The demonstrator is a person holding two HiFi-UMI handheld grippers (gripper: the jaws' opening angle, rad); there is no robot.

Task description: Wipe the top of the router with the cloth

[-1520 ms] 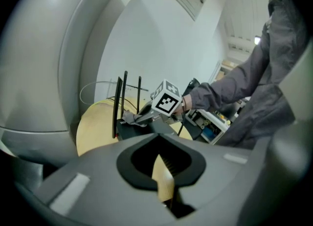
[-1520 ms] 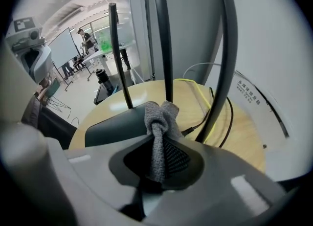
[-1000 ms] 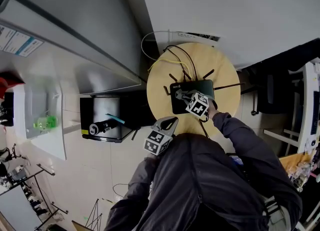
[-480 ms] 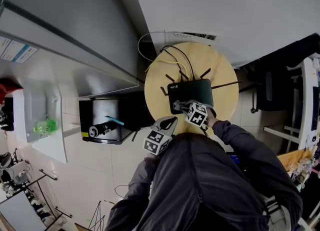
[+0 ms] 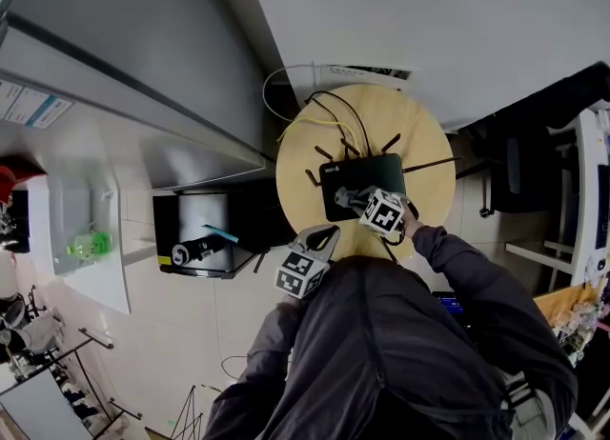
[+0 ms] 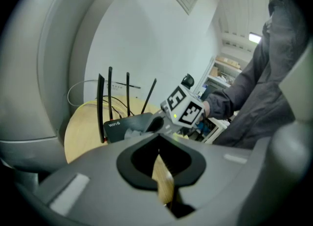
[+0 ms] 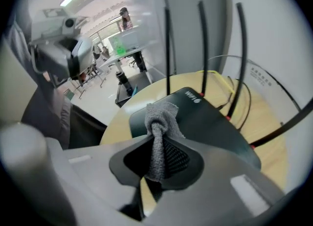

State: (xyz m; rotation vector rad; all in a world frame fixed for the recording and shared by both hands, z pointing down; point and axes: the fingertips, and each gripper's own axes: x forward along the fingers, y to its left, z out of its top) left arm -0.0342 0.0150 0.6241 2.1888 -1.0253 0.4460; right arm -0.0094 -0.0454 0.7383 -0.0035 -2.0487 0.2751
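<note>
Round wooden table (image 5: 427,141) under router (image 5: 367,171) and cables (image 5: 331,93)

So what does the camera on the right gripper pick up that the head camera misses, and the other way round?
Only the right gripper view plainly shows the grey cloth clamped between the jaws of the right gripper, its bunched end against the top of the router. Only the head view shows the whole round wooden table and the left gripper held by its near edge, away from the router. Both show the black router, its thin antennas and the yellow cable behind it.
</note>
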